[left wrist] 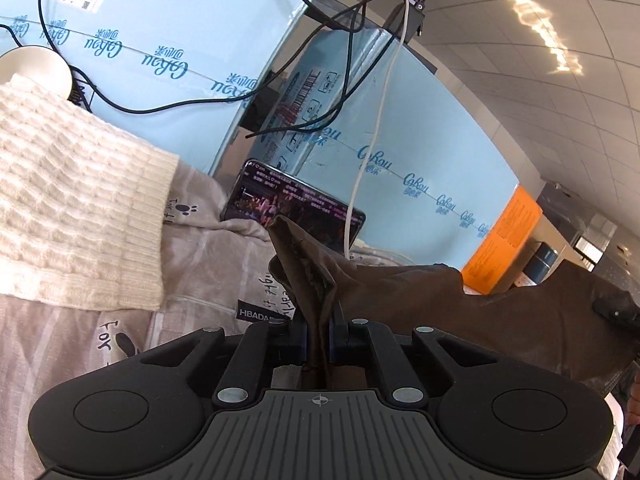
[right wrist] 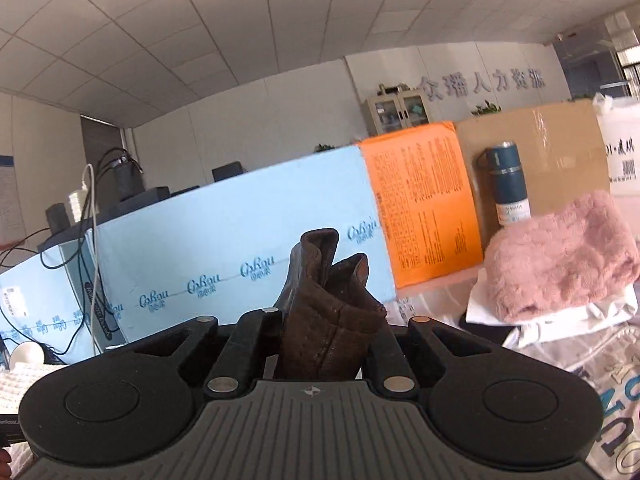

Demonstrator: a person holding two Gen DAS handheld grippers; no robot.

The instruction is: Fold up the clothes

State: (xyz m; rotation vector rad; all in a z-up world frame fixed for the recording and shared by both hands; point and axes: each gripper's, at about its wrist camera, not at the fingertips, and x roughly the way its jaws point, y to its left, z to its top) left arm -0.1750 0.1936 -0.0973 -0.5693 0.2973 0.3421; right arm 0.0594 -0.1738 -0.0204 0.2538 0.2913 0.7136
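Gripping brown garment (left wrist: 320, 280) in both closed jaws | blue boxes (left wrist: 420, 148) read "CoRou" | tag (left wrist: 256, 312) "HBADA"

The left tool (left wrist: 319, 336) is closed on a fold of brown cloth (left wrist: 440, 304). The pinched part stands up above the jaws in a crumpled peak, and the rest of the cloth stretches away to the right. To the left lies a cream knit sweater (left wrist: 72, 200) on a grey printed sheet (left wrist: 208, 248). Behind the cloth a phone (left wrist: 296, 204) with a lit screen leans against blue boxes (left wrist: 200, 40). A white cable (left wrist: 380, 120) and black cables (left wrist: 328, 60) hang over the boxes. An orange sheet (left wrist: 504, 240) is at the right.
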